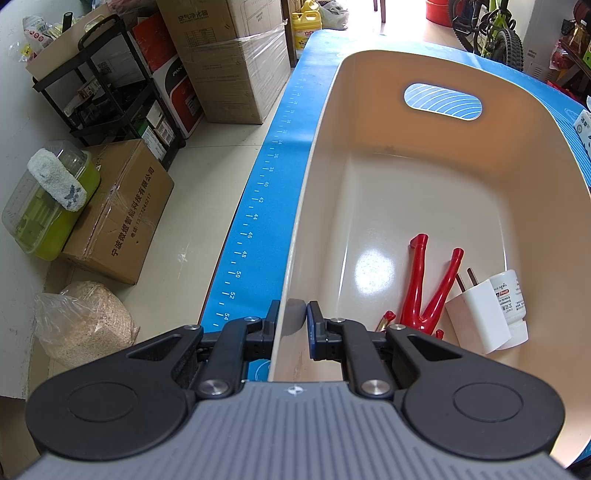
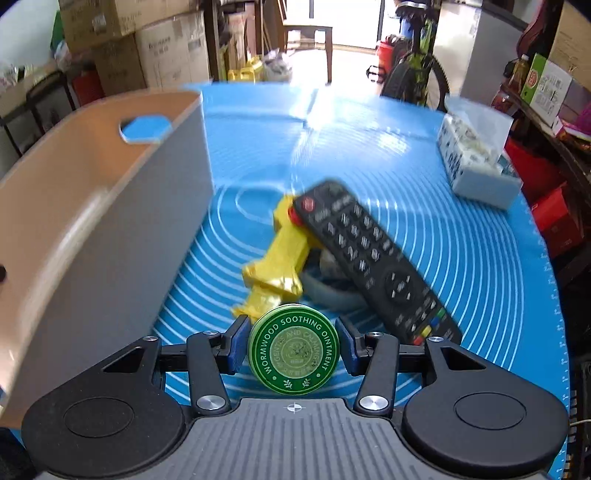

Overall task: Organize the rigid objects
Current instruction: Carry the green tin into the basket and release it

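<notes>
Gripping a round green ointment tin (image 2: 293, 354), lettered white, right gripper (image 2: 291, 345).

From my feed it's a cluttered storeroom: pale tiled floor (image 1: 207, 206), stacked cardboard boxes (image 1: 229, 55), a black shelf rack (image 1: 107, 92), a bicycle (image 2: 417, 70), and daylight pouring through the far doorway (image 2: 354, 26).

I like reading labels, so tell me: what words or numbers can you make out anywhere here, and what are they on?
"WORMWOOD SOOTHING OINTMENT": green tin, held in the right gripper.
"GENTLE AND CALMING": same tin, inner ring.
"36" up to "54", in even steps: ruler marks on the blue mat.
"宁波微煜智能科技有限公司": cardboard box on the floor.
"空气净化器": tall box.
Too small or blurred: white bottle, remote buttons, tissue pack.
</notes>
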The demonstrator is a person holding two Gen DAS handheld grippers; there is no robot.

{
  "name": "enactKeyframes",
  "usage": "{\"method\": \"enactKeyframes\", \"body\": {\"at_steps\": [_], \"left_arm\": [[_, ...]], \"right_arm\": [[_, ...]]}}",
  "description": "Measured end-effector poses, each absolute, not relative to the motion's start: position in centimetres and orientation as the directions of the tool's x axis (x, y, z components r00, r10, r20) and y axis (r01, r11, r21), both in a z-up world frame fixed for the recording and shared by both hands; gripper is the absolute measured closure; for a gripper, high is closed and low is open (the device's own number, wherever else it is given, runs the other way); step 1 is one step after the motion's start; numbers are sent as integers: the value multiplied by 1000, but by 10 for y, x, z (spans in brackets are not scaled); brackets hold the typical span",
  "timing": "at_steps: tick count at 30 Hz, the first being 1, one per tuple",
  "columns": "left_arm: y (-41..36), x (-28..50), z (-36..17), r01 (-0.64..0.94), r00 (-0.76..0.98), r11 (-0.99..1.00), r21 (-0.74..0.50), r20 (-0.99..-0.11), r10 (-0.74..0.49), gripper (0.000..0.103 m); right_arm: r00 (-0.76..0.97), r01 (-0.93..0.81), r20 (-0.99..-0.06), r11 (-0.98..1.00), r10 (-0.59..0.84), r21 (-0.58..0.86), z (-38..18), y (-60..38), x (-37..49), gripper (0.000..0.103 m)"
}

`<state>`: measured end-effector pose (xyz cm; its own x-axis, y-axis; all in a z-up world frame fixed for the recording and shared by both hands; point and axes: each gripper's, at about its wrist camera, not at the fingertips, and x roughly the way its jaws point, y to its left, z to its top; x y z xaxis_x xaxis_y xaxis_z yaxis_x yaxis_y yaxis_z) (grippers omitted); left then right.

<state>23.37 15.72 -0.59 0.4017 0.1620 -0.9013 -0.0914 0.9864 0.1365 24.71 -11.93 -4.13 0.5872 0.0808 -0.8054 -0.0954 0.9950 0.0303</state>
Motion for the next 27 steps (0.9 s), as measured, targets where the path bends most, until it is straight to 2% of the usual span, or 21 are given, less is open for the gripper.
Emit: {"method": "enactKeyframes", "body": {"at_steps": [7,17,22,27], "left_arm": [[157,234,-6,-91,402,987,136,-901,161,87],[157,234,-6,-91,402,986,137,-901,162,88],[157,234,-6,-91,402,986,137,-901,162,88],[157,234,-6,-91,402,986,138,-901,163,88]], "right_arm": [[690,-94,-713,992,123,80,1,-113,241,48],[764,-221,-604,972,225,83,47,-65,252,48],[756,-294,-596,954,268,57,52,-29,259,48],[704,-367,-646,930,295,25,37,9,263,48]]}}
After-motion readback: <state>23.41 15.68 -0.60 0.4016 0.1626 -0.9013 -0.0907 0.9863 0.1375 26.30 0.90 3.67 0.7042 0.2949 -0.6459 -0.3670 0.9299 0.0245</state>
